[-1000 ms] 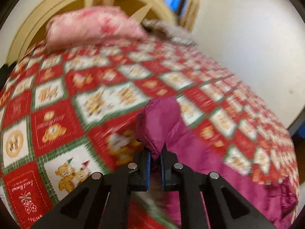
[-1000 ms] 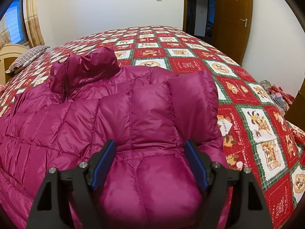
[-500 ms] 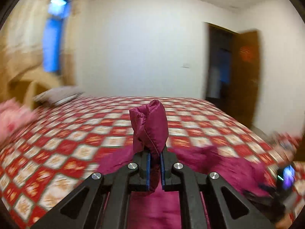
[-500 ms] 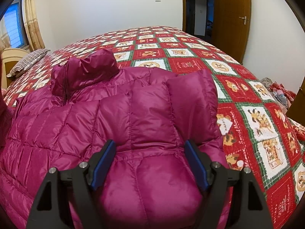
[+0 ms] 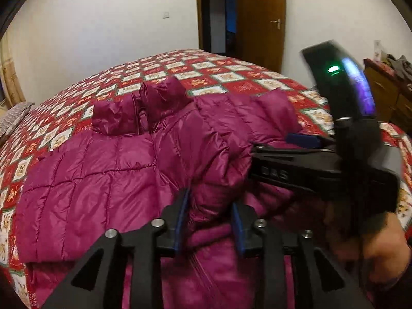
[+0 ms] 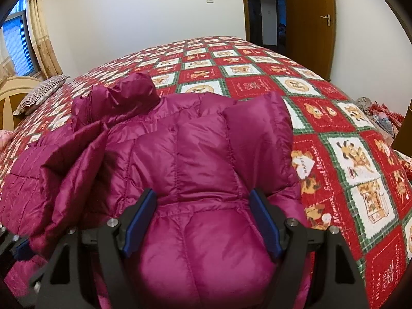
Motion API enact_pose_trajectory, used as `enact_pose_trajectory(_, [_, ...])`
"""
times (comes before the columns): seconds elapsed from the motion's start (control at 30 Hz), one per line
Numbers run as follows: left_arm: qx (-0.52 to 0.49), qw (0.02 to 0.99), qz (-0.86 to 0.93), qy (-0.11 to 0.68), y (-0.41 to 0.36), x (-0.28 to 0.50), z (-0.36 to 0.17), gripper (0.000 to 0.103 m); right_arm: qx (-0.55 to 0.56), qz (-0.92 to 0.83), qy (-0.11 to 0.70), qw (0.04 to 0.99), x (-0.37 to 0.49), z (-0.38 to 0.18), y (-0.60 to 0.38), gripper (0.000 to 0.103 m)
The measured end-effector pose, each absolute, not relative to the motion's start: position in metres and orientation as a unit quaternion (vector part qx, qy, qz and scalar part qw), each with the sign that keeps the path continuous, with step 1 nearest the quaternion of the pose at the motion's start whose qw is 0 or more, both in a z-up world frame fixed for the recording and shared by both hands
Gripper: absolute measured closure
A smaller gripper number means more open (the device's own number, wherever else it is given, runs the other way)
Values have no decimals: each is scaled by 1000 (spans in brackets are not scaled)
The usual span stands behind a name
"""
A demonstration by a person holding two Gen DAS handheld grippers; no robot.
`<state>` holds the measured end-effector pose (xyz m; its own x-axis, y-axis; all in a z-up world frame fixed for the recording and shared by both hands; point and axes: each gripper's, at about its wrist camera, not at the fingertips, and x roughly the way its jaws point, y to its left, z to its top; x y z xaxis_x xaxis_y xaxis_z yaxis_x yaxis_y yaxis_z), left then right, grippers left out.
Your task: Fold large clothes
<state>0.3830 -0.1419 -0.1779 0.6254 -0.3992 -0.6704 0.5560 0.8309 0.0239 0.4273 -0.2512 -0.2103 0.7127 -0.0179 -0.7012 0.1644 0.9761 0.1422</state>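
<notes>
A magenta quilted down jacket (image 5: 108, 180) (image 6: 200, 154) lies on the bed, its hood (image 6: 123, 95) bunched at the far side. My left gripper (image 5: 208, 206) hovers over the jacket's near part. Its jaws are opening, and a puffy fold of the jacket lies loose between the blue pads (image 5: 180, 219). That folded-over flap (image 6: 69, 170) drapes across the jacket's left side. My right gripper (image 6: 203, 206) stands wide, and its pads squeeze a thick bulge of the jacket's near edge. It also shows from the side as the right gripper (image 5: 270, 149), with a person's hand (image 5: 373, 247) on its handle.
The red, green and white patchwork quilt (image 6: 334, 134) covers the whole bed. A striped pillow (image 6: 38, 92) and a cream headboard (image 6: 15, 90) are at the far left. A wooden door (image 6: 309, 20) stands at the back right, a dresser (image 5: 386, 90) to the right, and a clothes heap (image 6: 381, 118) by the bed.
My left gripper swung a gripped piece of the jacket from the pillow side across onto the jacket, then its jaws parted. The right gripper kept still.
</notes>
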Motion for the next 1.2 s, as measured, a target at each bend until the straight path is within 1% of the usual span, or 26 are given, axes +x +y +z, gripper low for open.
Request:
enact_pose_trajectory(0.03, [111,895,-270,337,-138,378,-175,60,97,-50,376,920,428,-210,-251,25])
enact_pose_trajectory(0.07, [101,897,-276,330,-129,369,-166,46,96,-50,377,920,428,-210,-251,25])
enact_pose_trajectory(0.1, [97,898,-276,327,-124,364,-165,37,96,-50,377,920,428,-210,-251,25])
enact_pose_trajectory(0.13, [91,903,-270,321,-111,358,-158,23,96,-50,377,920,427,-209,-251,25])
enact_pose_trajectory(0.17, [87,906,-266,317,-102,356,-152,21,99,-48,376,920,426,-207,-251,25])
enact_pose_trajectory(0.23, [79,907,-268,315,-79,346,-143,21,110,-42,367,923,419,-199,-255,27])
enact_pose_trajectory(0.3, [67,913,-251,314,-49,347,-132,21,123,-72,330,933,400,-178,-261,28])
enact_pose_trajectory(0.4, [40,926,-189,324,-14,378,-122,21,133,-36,287,948,388,-144,-249,33])
enact_pose_trajectory(0.5, [6,932,-103,348,12,421,-120,21,99,38,292,950,401,-122,-208,33])
enact_pose_trajectory(0.57, [-12,931,-79,357,20,444,-124,21,74,67,313,944,414,-124,-183,38])
enact_pose_trajectory(0.63, [-3,933,-32,359,26,463,-136,21,49,78,345,934,431,-137,-163,55])
enact_pose_trajectory(0.67, [5,931,-15,365,27,468,-143,21,44,79,370,925,440,-151,-157,59])
enact_pose_trajectory(0.7, [16,927,4,375,28,473,-154,21,47,74,394,915,447,-164,-157,60])
enact_pose_trajectory(0.87, [23,915,29,401,43,472,-194,21,42,68,414,907,445,-198,-166,59])
enact_pose_trajectory(1.0, [9,909,37,416,48,482,-215,17,43,74,411,908,445,-206,-169,59])
enact_pose_trajectory(1.07, [17,904,53,424,47,489,-219,7,44,75,409,909,444,-206,-167,59])
enact_pose_trajectory(1.17, [37,905,57,419,41,488,-213,6,50,75,415,905,445,-204,-167,59])
enact_pose_trajectory(1.2, [40,907,42,416,41,485,-207,7,48,75,422,902,445,-200,-167,56])
